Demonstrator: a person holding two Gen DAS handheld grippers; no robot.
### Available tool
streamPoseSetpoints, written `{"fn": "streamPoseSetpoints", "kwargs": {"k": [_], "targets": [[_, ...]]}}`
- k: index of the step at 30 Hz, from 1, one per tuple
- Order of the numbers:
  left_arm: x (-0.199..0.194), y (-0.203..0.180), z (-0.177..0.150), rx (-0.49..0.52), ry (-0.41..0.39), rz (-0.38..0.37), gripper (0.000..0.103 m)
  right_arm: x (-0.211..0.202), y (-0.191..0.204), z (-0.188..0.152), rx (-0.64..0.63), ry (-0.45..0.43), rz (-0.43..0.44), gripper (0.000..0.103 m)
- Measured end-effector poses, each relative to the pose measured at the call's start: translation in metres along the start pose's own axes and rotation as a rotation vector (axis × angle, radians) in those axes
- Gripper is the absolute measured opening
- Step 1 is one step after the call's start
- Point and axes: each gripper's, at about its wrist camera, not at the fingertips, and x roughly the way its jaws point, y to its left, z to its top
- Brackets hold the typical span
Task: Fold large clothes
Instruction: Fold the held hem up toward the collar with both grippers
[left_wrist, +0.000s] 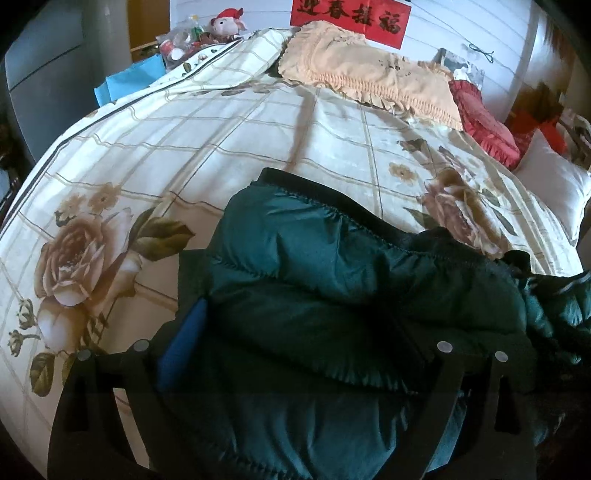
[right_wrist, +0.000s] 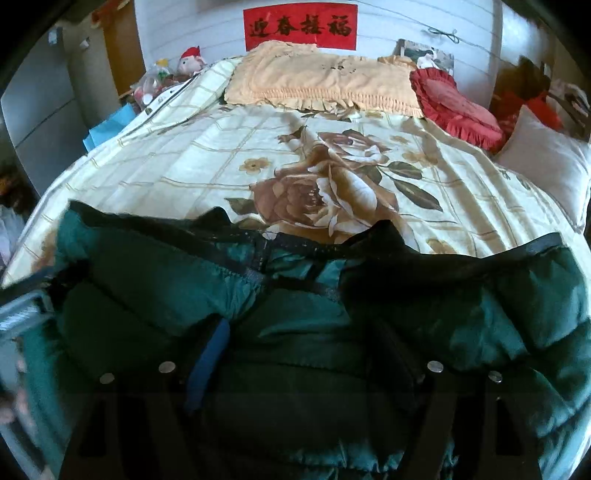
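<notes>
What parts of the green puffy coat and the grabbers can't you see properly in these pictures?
- Green coat: in the left wrist view its lower part runs off the bottom edge; its own folds hide the sleeves.
- Left gripper: whether its pads press the padding is lost in dark shadow.
- Right gripper: the same, one finger barely distinct from the dark fabric.
- Photo by the wall: too small to read.

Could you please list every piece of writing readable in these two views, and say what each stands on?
"迎春接福": black characters on the red banner on the white wall above the bed's head.
The dark marks on the yellow frilled pillow are too blurred to tell whether they are writing.
The green puffer jacket shows no readable label.
</notes>
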Motion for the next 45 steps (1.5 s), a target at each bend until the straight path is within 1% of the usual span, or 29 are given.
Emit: {"fn": "streamPoseSetpoints", "kwargs": {"k": [2, 3, 6, 8, 10, 11, 12, 14, 18, 21, 23, 25, 27, 30, 32, 35, 38, 41, 43, 45], "targets": [[0.001, 0.000, 0.000, -0.001, -0.004, -0.001, 0.093, -0.025, -0.011, 0.000, 0.046, -0.074, 0.046, 0.076], [0.001, -0.001, 0.000, -0.001, -0.006, 0.000, 0.093, -0.039, -0.020, -0.001, 0.057, -0.120, 0.024, 0.076], [0.002, -0.002, 0.000, 0.002, -0.013, 0.006, 0.094, -0.048, -0.041, -0.002, 0.048, -0.157, -0.117, 0.076], [0.002, -0.002, 0.000, 0.002, -0.014, 0.004, 0.095, -0.039, -0.062, -0.006, 0.058, -0.125, -0.185, 0.076], [0.003, -0.002, 0.001, 0.004, -0.015, 0.001, 0.095, -0.027, -0.081, -0.011, 0.099, -0.086, -0.214, 0.076], [0.004, -0.003, 0.001, 0.005, -0.017, 0.001, 0.096, -0.020, -0.088, -0.012, 0.120, -0.069, -0.212, 0.076], [0.005, -0.004, 0.001, 0.006, -0.019, 0.004, 0.096, -0.012, -0.096, -0.015, 0.158, -0.052, -0.187, 0.077], [0.006, -0.006, 0.002, 0.009, -0.026, 0.012, 0.097, -0.005, -0.101, -0.017, 0.178, -0.055, -0.185, 0.079], [0.007, -0.006, 0.001, 0.012, -0.034, 0.015, 0.098, 0.004, -0.092, -0.017, 0.133, -0.041, -0.231, 0.082], [0.006, -0.007, 0.000, 0.015, -0.038, 0.012, 0.098, -0.011, -0.092, -0.018, 0.147, -0.040, -0.221, 0.082], [0.006, -0.006, 0.000, 0.013, -0.039, 0.008, 0.098, -0.034, -0.088, -0.023, 0.160, -0.089, -0.196, 0.082], [0.007, -0.006, 0.001, 0.012, -0.041, 0.006, 0.098, -0.058, -0.079, -0.031, 0.153, -0.127, -0.143, 0.082], [0.006, -0.005, 0.000, 0.012, -0.042, 0.006, 0.098, -0.079, -0.066, -0.041, 0.126, -0.156, -0.087, 0.082], [0.006, -0.004, 0.000, 0.011, -0.044, 0.002, 0.098, -0.095, -0.042, -0.059, 0.045, -0.174, -0.068, 0.082], [0.006, -0.004, 0.000, 0.012, -0.044, 0.004, 0.098, -0.092, -0.032, -0.069, 0.003, -0.161, -0.080, 0.082], [0.006, -0.005, -0.001, 0.013, -0.046, 0.006, 0.098, -0.067, -0.032, -0.084, -0.013, -0.088, -0.109, 0.082], [0.005, -0.004, 0.000, 0.016, -0.049, 0.011, 0.098, -0.056, -0.035, -0.089, -0.011, -0.087, -0.116, 0.084], [0.001, -0.004, -0.001, 0.021, -0.056, 0.012, 0.098, -0.063, -0.034, -0.087, -0.010, -0.061, -0.120, 0.084], [-0.006, -0.005, -0.003, 0.032, -0.062, 0.000, 0.098, -0.077, -0.039, -0.087, 0.016, -0.079, -0.093, 0.084], [-0.015, -0.002, -0.006, 0.032, -0.074, -0.022, 0.098, -0.096, -0.046, -0.091, 0.042, -0.122, -0.083, 0.083]]}}
